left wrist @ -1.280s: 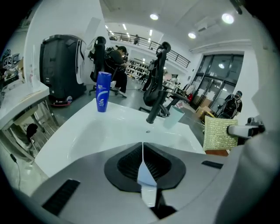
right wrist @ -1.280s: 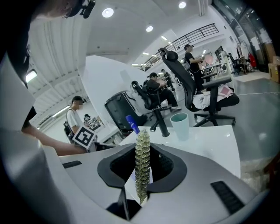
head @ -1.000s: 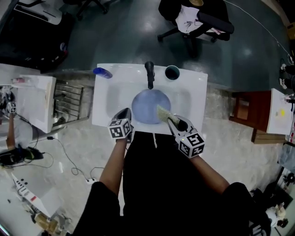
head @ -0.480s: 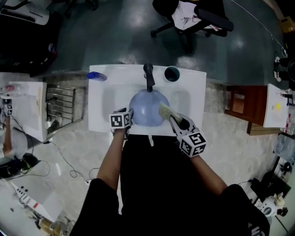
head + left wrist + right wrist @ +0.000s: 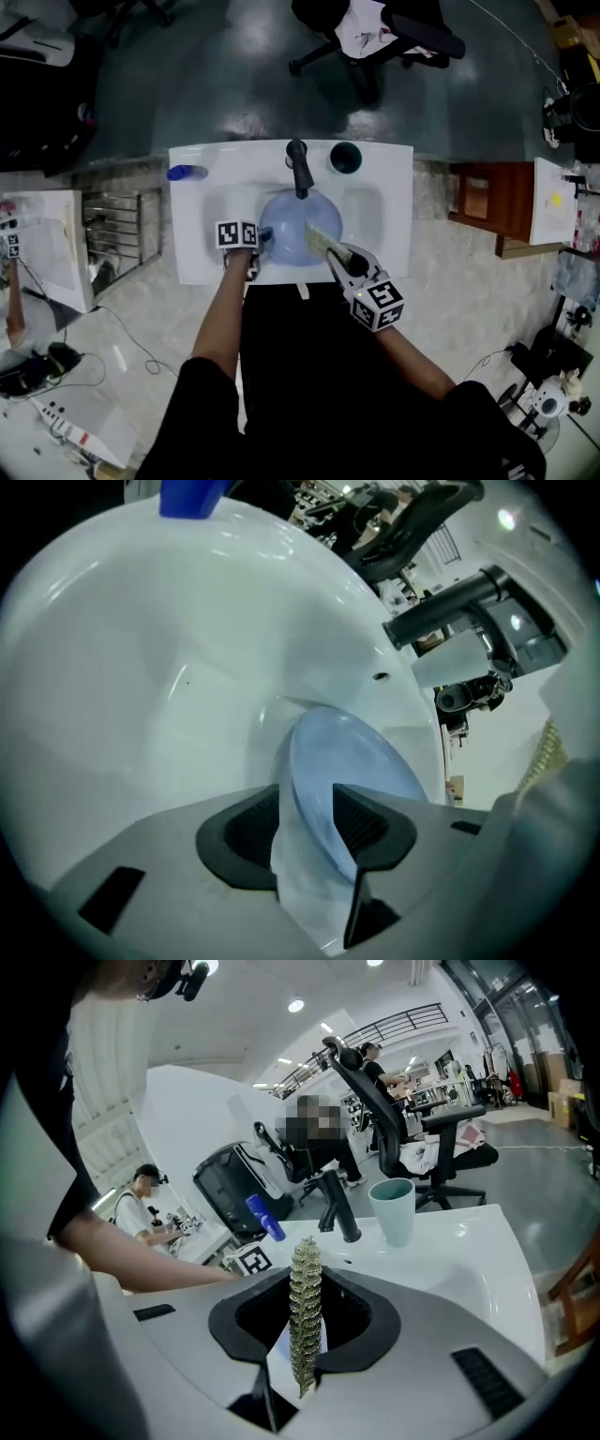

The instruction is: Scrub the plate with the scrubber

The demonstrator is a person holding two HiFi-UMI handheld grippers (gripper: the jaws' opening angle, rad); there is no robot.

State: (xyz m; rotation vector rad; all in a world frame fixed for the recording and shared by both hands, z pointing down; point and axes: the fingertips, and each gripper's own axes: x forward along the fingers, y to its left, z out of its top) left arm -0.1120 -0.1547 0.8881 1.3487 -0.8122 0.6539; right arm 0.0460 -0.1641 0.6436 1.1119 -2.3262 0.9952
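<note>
Pale-blue, glossy round plate (image 5: 292,232) sits in the white glazed sink (image 5: 375,211), its 9 o'clock rim between the opening left tongs (image 5: 307,829), pads off it. Right tongs (image 5: 305,1326) clamp a thin, knobbly gold-green scrubber (image 5: 306,1260) at the plate's 4 o'clock; whether it touches the plate is unclear

Left tool (image 5: 307,825) jaws opening round plate (image 5: 349,759); right tool (image 5: 303,1327) clamping scrubber (image 5: 305,1274).

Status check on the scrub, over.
Left gripper opening, plate rim between its jaws. Right gripper shut on scrubber. Plate in sink; nothing blocking.
</note>
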